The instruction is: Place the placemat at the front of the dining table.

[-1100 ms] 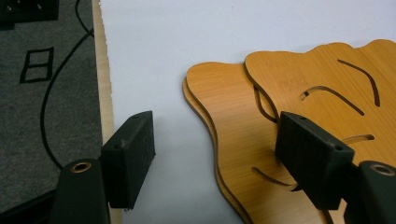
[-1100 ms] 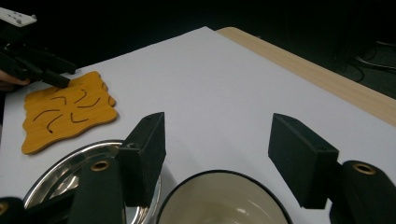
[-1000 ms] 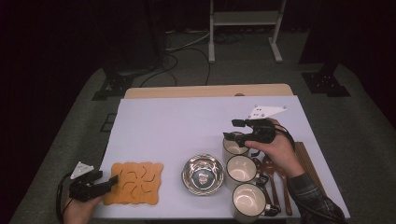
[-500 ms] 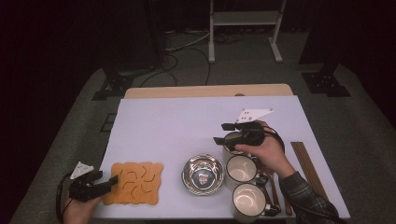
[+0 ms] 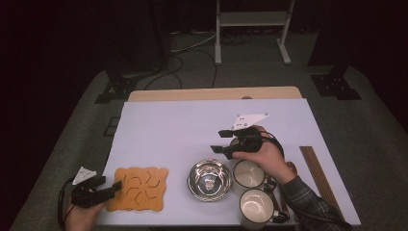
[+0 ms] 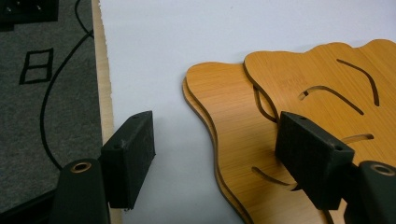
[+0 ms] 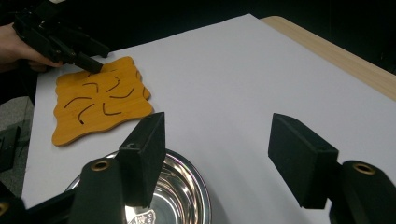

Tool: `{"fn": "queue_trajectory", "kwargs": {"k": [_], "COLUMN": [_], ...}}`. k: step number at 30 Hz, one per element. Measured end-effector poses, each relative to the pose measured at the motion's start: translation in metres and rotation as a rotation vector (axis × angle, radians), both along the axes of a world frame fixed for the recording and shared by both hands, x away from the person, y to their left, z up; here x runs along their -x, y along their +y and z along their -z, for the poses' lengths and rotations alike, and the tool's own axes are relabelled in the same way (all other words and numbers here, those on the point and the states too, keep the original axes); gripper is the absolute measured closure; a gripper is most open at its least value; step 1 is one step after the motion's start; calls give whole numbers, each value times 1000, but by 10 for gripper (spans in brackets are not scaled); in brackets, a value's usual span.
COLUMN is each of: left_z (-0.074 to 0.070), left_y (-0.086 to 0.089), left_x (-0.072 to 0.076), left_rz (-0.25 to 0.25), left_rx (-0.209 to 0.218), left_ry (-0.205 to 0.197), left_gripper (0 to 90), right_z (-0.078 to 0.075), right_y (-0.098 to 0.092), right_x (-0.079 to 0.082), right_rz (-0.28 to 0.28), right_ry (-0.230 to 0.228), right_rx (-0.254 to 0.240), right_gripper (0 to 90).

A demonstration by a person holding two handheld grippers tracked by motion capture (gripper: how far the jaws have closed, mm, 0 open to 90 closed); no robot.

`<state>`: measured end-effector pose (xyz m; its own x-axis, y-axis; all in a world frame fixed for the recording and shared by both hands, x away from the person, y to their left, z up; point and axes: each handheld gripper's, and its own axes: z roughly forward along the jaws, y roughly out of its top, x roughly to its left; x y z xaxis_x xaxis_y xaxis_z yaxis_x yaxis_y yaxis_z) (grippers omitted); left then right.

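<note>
Lining up on the trivets and the steel bowl

High view: I am resting my left gripper (image 5: 111, 188) at the wooden trivets (image 5: 139, 188), seven o'clock on the white table (image 5: 168, 130), while my right gripper (image 5: 220, 142) is hovering spread at twelve o'clock of the steel bowl (image 5: 209, 179), beside two mugs (image 5: 248, 174). Left gripper view: my jaws are standing apart, one over the top trivet (image 6: 322, 84), gripping nothing; I should be catching only its edge. Right gripper view: empty jaws are framing the bowl's rim (image 7: 187, 196); lowering squarely seems best.
</note>
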<state>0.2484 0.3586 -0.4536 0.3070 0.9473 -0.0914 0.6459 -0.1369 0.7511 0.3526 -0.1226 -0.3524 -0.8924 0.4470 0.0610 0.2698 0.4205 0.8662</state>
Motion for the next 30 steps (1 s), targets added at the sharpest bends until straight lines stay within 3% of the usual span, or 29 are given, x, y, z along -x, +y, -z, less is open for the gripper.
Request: {"fn": "queue_trajectory", "kwargs": {"k": [30], "left_z": [0], "left_y": [0], "left_x": [0], "left_rz": [1], "left_rx": [-1], "left_ry": [1], "left_gripper": [277], "right_z": [17], "right_y": [63], "right_x": [14], "right_rz": [-141], "right_ry": [22], "right_rx": [75], "right_gripper": [355]}}
